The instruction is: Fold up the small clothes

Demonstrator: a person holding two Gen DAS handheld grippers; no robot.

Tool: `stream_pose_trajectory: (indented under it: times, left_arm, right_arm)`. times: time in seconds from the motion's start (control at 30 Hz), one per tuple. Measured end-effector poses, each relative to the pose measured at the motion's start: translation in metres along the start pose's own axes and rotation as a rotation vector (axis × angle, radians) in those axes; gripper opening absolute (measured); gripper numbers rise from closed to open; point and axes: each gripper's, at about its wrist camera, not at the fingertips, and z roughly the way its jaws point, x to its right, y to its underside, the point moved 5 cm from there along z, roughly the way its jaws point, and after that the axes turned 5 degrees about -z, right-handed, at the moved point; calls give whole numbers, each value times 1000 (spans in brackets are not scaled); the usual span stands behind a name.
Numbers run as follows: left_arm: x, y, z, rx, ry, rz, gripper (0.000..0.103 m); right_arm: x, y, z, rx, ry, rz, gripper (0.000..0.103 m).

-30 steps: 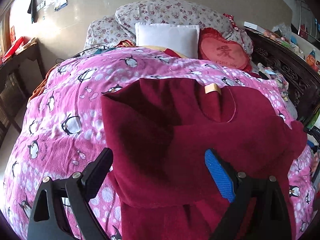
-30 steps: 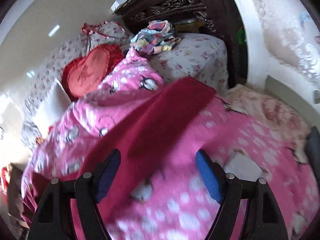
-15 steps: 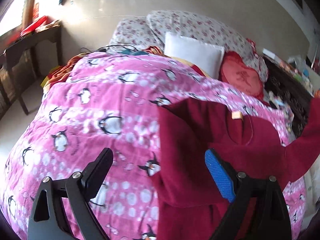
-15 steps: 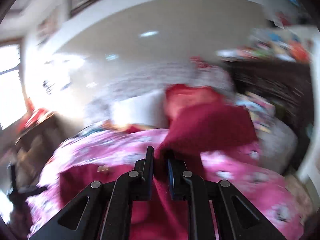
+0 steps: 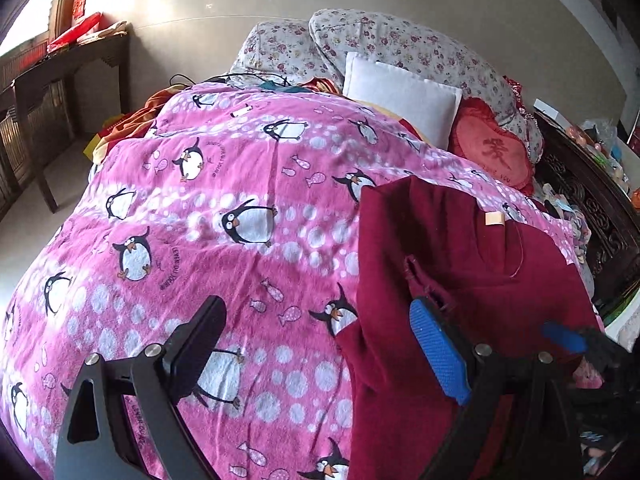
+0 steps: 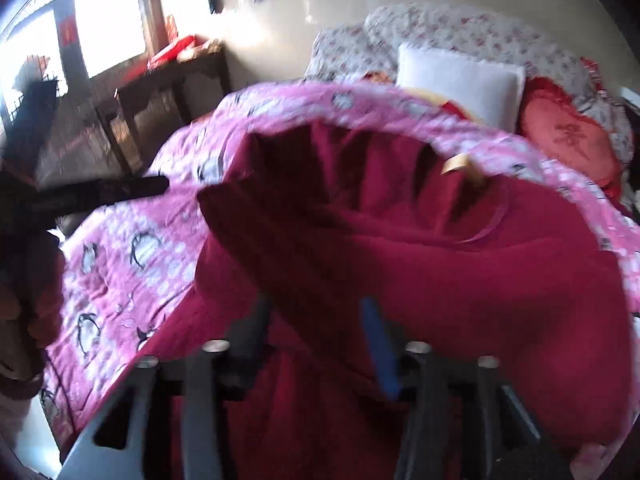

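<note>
Both grippers point(image 5: 316, 348) point(image 6: 316, 344) hover with jaws apart, the right's opening, over one maroon garment point(image 5: 460, 248).

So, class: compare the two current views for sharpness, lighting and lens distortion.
Left wrist view: sharp, evenly lit, penguin blanket crisp, edges bowed by the fisheye. Right wrist view: motion-smeared, maroon garment and blanket blurred, window blown out with glare.
</note>
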Motion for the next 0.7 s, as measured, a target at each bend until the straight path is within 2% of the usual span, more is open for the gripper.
stream_pose_trajectory:
  times: [0.07, 0.2, 0.33, 0.43, 0.47, 0.5, 0.53, 0.57, 0.6, 0.63, 0.7]
  left_arm:
    - [6, 1, 1, -6, 19, -2, 93]
    - [22, 2, -1, -1, 59, 22, 95]
    - [43, 8, 16, -39, 48, 70, 98]
    - [61, 16, 34, -66, 58, 103, 97]
    - [68, 18, 39, -68, 65, 120, 88]
    - [75, 19, 44, -67, 64, 140, 73]
    - [79, 20, 48, -76, 56, 155, 35]
    - [82, 21, 55, -98, 36, 167, 15]
    - [85, 20, 60, -117, 28, 164, 15]
    - [86, 18, 59, -117, 39, 161, 13]
    - [85, 8, 51, -86, 48, 165, 11]
  right_arm:
    - [2, 3, -33, 38, 31, 19, 75]
    - [51, 15, -69, 71, 172, 101, 75]
    - [111, 30, -87, 60, 312, 234, 78]
    - [150, 42, -87, 44, 364, 349, 78]
    - [160, 45, -84, 34, 354, 381, 78]
    - [167, 47, -75, 24, 312, 417, 78]
    - [170, 48, -70, 17, 283, 435, 78]
    - [173, 48, -62, 7, 249, 454, 74]
    - [174, 47, -57, 2, 216, 455, 45]
    - [172, 43, -53, -7, 209, 426, 21]
    - [164, 33, -63, 36, 258, 362, 16]
